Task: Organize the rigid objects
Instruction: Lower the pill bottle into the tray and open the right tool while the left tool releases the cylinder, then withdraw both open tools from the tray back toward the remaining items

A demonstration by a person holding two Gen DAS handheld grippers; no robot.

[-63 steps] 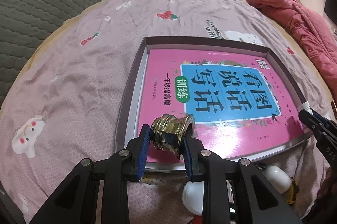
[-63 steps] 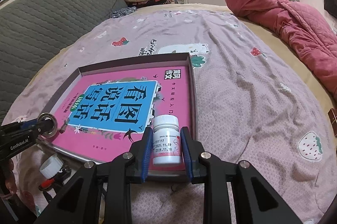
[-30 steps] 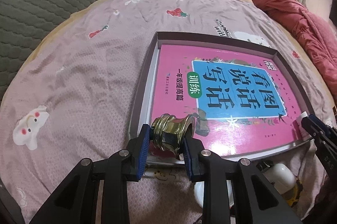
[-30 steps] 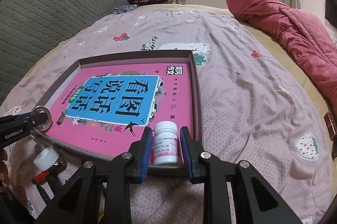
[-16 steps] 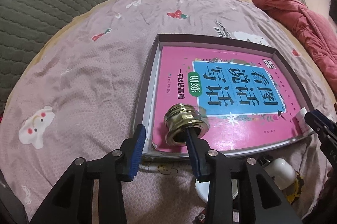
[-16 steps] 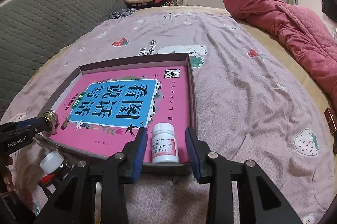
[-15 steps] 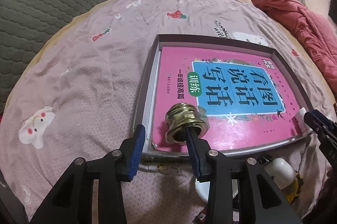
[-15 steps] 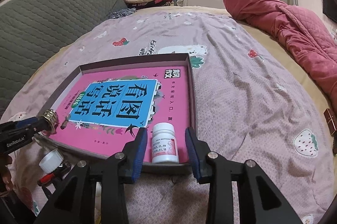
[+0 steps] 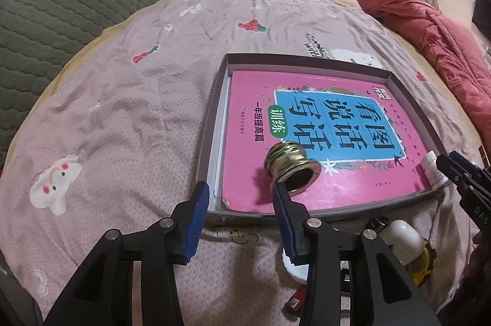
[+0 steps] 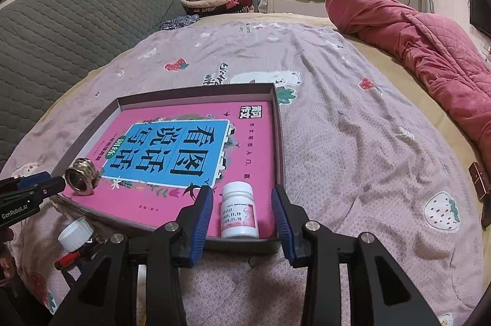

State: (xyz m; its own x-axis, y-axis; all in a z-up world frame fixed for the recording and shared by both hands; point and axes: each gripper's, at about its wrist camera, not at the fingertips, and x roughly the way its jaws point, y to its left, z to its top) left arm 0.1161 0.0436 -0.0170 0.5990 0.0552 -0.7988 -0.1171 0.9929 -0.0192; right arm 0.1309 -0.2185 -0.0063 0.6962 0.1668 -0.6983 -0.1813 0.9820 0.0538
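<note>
A shallow grey tray [image 9: 214, 123] on the bed holds a pink book [image 9: 337, 123]. A brass threaded fitting [image 9: 291, 169] lies tipped on its side on the book, just past my left gripper's right fingertip. My left gripper [image 9: 240, 189] is open, its jaws opening, with nothing between them. In the right wrist view a white pill bottle [image 10: 239, 212] stands upright in the tray's near right corner. My right gripper [image 10: 241, 195] is open around it, jaws opening, and the pads stand clear of the bottle. The fitting [image 10: 81, 177] shows at the left there.
Near the tray's front edge lie a white cap [image 10: 75, 232], a red-handled tool [image 10: 69, 258], a white rounded object [image 9: 402, 237] and a yellow tape measure [image 9: 426, 255]. A red quilt [image 10: 429, 44] lies along the right, a grey padded headboard [image 10: 61, 19] on the left.
Both grippers opened. The left let go of the brass fitting, which tipped over and rolled rightward on the book. The right let go of the pill bottle, which stays upright.
</note>
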